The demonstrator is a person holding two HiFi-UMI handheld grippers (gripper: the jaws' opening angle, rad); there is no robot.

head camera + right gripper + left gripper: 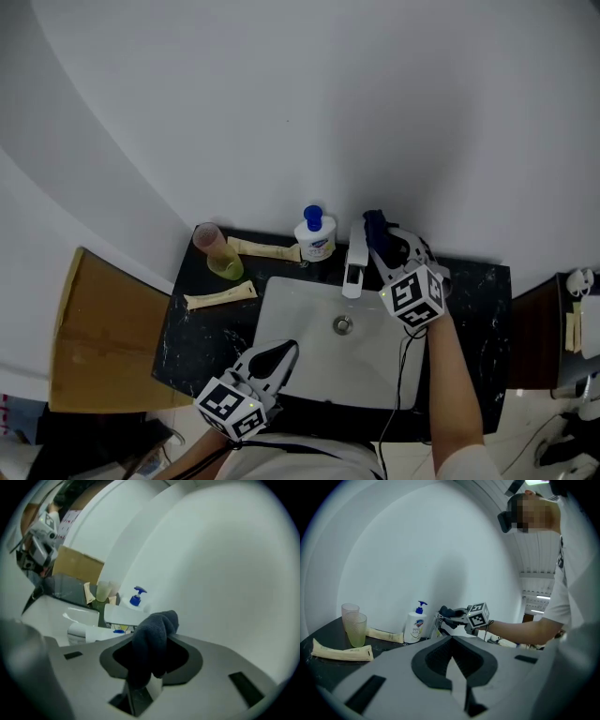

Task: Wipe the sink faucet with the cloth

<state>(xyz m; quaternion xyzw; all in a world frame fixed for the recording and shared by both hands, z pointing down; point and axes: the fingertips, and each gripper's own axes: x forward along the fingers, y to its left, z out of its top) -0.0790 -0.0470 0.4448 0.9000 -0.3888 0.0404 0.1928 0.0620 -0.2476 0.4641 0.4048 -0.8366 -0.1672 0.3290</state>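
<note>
Faucet point(354, 255) 1 | cloth point(157, 630) 1 | cups point(356, 631) 2 | tubes point(220, 297) 2 | bottle point(316, 240) 1

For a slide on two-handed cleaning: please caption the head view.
Right gripper holds a dark cloth beside the white faucet; left gripper hovers, shut, over the sink.

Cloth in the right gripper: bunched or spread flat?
Bunched. The dark cloth stands as a rolled wad pinched between the jaws of the right gripper, with no part laid open.

Black counter point(478, 305) carries white sink point(298, 323), soap bottle point(315, 236), cups point(217, 251); two cream tubes point(220, 297).
</note>
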